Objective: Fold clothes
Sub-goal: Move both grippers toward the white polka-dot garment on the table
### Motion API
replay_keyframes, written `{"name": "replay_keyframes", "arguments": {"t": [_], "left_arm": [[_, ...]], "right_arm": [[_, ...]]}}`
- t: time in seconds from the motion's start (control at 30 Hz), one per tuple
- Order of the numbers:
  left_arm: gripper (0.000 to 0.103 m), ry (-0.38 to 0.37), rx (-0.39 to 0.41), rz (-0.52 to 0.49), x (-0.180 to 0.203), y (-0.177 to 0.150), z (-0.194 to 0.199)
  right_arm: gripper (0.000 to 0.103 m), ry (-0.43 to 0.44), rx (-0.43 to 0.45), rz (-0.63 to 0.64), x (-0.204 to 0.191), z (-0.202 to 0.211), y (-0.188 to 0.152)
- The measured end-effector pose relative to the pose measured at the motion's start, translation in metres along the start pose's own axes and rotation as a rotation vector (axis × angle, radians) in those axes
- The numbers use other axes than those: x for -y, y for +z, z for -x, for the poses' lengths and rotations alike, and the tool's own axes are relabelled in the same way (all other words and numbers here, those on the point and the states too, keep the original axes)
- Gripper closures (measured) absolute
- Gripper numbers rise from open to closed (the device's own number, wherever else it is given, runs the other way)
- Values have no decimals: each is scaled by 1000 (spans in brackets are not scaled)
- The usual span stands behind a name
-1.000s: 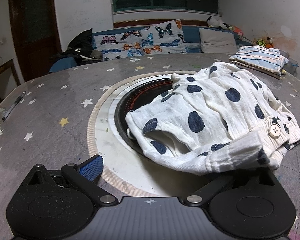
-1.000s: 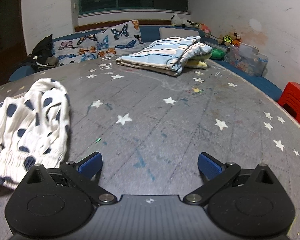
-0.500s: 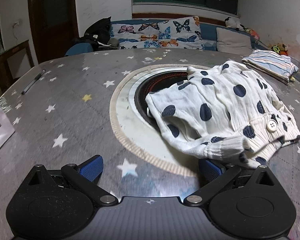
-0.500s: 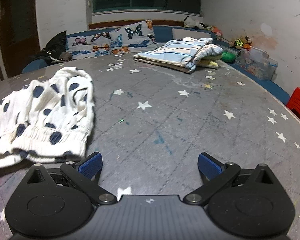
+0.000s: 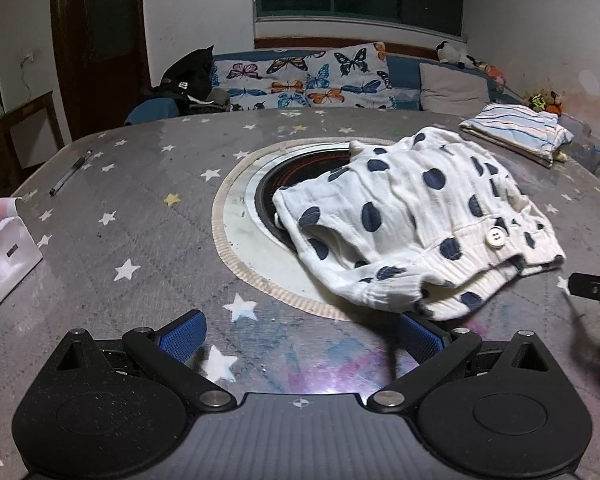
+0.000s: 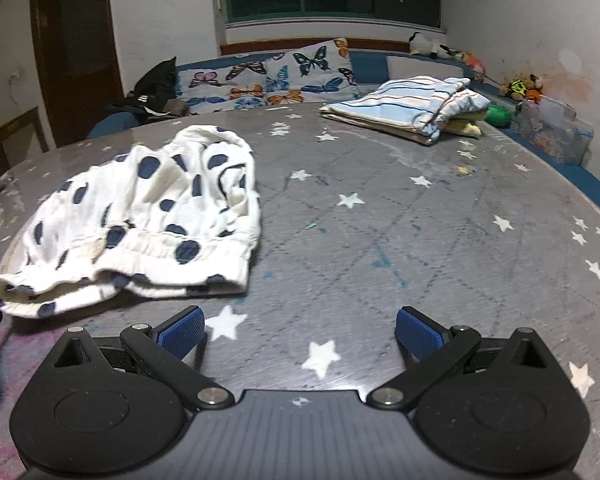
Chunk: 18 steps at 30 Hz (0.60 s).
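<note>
A white garment with dark blue dots (image 5: 416, 216) lies crumpled on the grey star-patterned table (image 5: 140, 216), partly over a round black burner. Its buttoned waistband faces me. It also shows in the right wrist view (image 6: 148, 216), left of centre. My left gripper (image 5: 300, 330) is open and empty, just short of the garment's near edge. My right gripper (image 6: 300, 330) is open and empty, to the right of the garment's waistband. A dark tip of the right gripper shows at the right edge of the left wrist view (image 5: 596, 290).
A folded striped cloth (image 6: 404, 110) lies at the table's far right. A white box (image 5: 4, 256) and a pen (image 5: 70, 172) sit at the table's left side. A sofa with butterfly cushions (image 5: 308, 76) stands behind the table.
Both grippers have pulled back toward me from the garment. The left gripper's right finger, under the cloth a second ago, is now free of it. The garment lies released on the table.
</note>
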<state>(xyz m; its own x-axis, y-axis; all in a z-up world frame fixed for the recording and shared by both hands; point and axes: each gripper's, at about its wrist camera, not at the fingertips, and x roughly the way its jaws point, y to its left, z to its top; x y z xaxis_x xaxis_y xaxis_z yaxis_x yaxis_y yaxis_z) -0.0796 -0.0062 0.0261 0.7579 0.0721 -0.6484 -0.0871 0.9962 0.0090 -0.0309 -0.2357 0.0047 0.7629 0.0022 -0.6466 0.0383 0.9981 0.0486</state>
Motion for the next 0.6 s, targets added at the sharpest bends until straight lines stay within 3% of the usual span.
{"name": "replay_keyframes", "arguments": {"t": [0.6], "left_arm": [[0, -42, 22, -27, 14, -4, 20]], "right_arm": [[0, 16, 9, -18, -26, 8, 4]]}}
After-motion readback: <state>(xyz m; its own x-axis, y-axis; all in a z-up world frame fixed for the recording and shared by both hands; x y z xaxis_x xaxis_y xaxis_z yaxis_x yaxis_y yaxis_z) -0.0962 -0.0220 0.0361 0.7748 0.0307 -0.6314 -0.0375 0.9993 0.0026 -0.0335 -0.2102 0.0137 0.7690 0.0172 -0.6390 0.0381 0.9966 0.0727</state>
